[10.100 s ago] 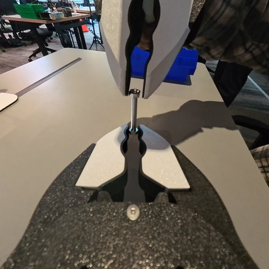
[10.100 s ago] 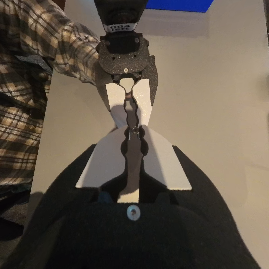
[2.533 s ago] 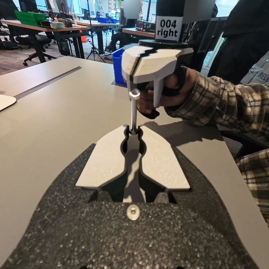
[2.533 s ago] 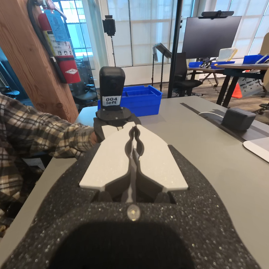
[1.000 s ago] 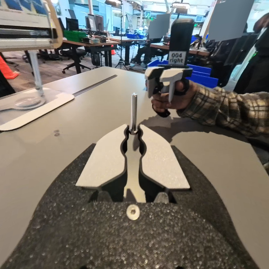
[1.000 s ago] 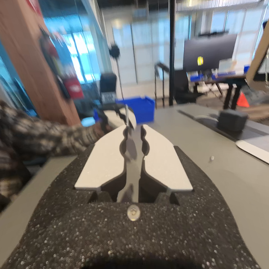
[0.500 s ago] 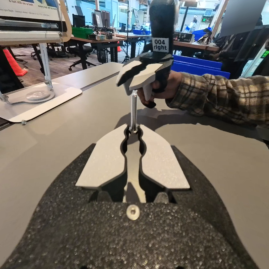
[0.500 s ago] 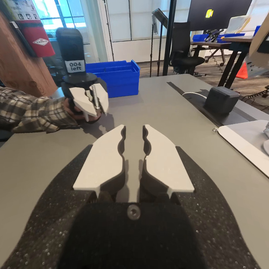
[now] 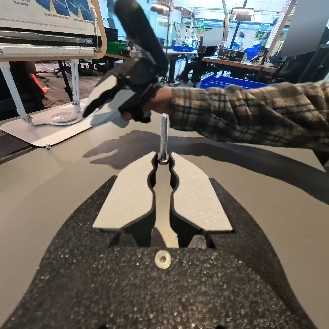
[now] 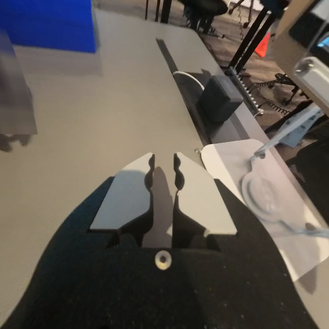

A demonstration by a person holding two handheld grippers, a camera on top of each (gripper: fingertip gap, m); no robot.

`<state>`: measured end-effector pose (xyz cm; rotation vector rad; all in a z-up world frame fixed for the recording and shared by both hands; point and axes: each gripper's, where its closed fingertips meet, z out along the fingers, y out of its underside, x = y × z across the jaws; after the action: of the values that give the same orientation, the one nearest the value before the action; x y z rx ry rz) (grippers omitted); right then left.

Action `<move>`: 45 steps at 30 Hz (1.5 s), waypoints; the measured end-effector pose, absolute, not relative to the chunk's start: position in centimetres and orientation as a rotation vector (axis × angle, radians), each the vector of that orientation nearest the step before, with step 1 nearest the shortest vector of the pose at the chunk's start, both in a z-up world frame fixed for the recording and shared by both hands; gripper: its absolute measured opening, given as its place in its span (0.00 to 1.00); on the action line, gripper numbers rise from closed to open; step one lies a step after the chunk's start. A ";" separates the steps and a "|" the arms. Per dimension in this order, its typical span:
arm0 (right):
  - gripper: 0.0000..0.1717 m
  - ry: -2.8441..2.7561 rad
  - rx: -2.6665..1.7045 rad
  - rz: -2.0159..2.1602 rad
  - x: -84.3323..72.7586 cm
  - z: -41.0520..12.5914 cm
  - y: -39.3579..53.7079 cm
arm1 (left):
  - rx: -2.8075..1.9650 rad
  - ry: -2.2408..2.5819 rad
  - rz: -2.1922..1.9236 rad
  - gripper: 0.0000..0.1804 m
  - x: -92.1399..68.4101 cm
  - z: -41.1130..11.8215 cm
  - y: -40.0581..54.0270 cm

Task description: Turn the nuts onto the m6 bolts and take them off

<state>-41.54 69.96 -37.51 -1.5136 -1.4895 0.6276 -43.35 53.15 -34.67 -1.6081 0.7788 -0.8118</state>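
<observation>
My left gripper is shut on the hex head of a silver bolt. The bolt stands upright between the fingertips with its bare threaded end up. My right gripper is open and empty, tilted down over the grey table. In the left wrist view the right gripper is blurred, up and to the left of the bolt and clear of it. A small loose nut lies on the table just right of its fingertips, at the corner of a white base plate. The nut also shows in the left wrist view.
The white base plate carries a stand with a printed board. A blue bin stands at the table's far end and shows in the left wrist view. A dark block sits in the table's cable groove. A plaid sleeve reaches across behind the bolt. One gripper's finger ends stand about 15 centimetres off the other's. My right gripper's tips are some 12 centimetres from the small loose nut. It turns up in the left wrist view as well.
The right gripper has swung from just above the bolt's tip away to the left, toward the white base plate, and tipped downward, still open. The left gripper still holds the bolt.
</observation>
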 end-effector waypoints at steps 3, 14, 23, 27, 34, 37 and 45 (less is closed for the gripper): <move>0.11 -1.644 -1.490 0.521 -43.4 -39.1 72.2 | -1.610 0.779 -0.810 0.06 -43.4 -34.7 53.2; 0.12 -2.150 -1.403 0.197 -46.6 -42.9 77.7 | -1.614 0.728 -0.807 0.06 -44.9 -34.4 53.9; 0.09 -2.408 -1.337 -0.041 -46.5 -44.8 79.1 | -1.615 0.696 -0.803 0.06 -45.7 -34.3 54.3; 0.03 -2.449 -1.361 -0.063 -46.3 -45.0 79.0 | -1.617 0.695 -0.809 0.06 -45.7 -34.3 54.4; 0.03 -2.264 -1.524 0.139 -44.8 -42.5 75.2 | -1.597 0.696 -0.811 0.06 -45.5 -33.7 54.0; 0.02 -2.153 -1.703 0.317 -41.6 -40.4 69.6 | -1.588 0.709 -0.803 0.06 -45.2 -33.5 53.8; 0.02 -2.053 -2.103 0.782 -30.3 -41.3 48.3 | -1.555 0.771 -0.830 0.06 -43.2 -32.8 52.4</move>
<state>-30.35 48.26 -41.29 -2.1031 -2.0531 0.7822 -43.19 52.44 -32.84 -1.5552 0.7709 -0.8296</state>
